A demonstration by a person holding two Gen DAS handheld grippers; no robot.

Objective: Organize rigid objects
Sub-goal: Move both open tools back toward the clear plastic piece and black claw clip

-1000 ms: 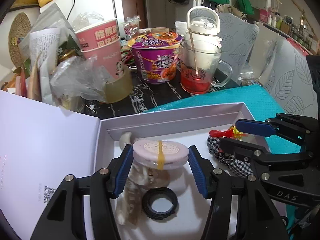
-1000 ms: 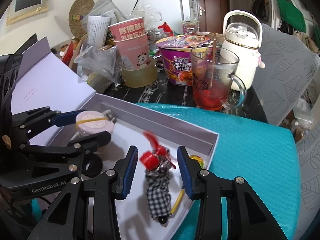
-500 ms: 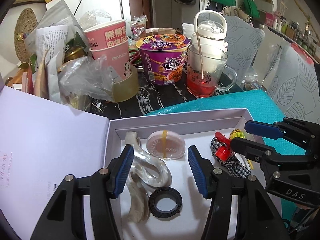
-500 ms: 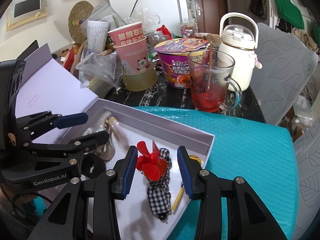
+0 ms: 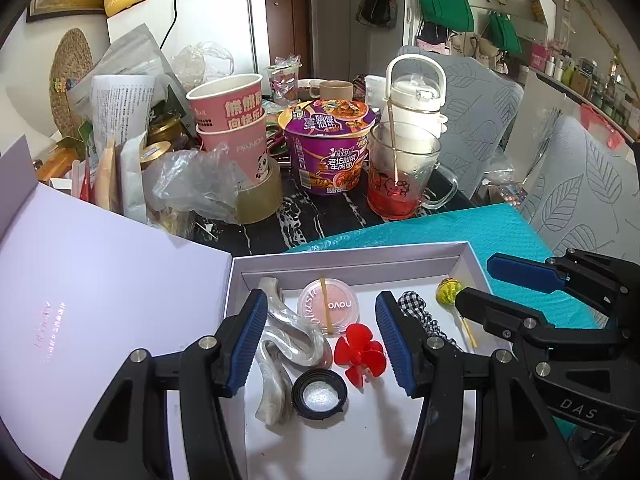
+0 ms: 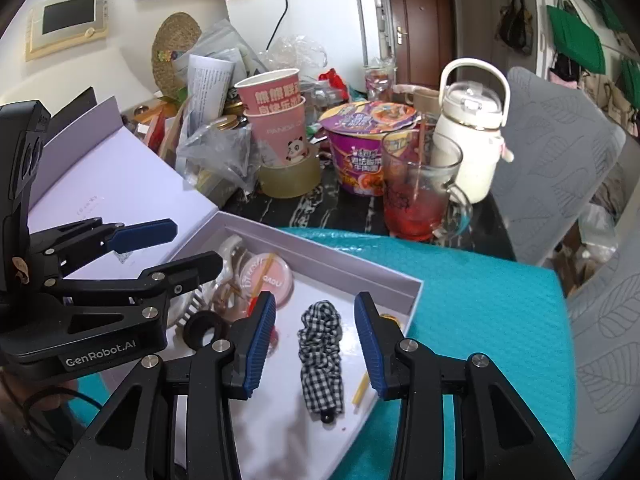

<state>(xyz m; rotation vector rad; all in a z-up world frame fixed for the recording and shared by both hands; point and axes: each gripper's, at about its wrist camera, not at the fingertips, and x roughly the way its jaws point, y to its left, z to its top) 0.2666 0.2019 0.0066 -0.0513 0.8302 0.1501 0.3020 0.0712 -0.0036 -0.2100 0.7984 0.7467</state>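
Blush compact [image 5: 327, 307] flat in white box [image 5: 352, 258], centre frame, beside red propeller [image 5: 360, 354]. Light, stiff, slick lid; best pinched across rim. Left gripper [image 5: 320, 344] and right gripper [image 6: 315, 342] fingers apart, empty, above box.

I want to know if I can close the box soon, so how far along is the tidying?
Nearly done, by the look of it. Lying in the open box: the blush compact, hair claw, red propeller, black cap, checked scrunchie and lollipop. Nothing is in hand: the left gripper and right gripper both hover empty, fingers apart. Possibly left: closing the lid.
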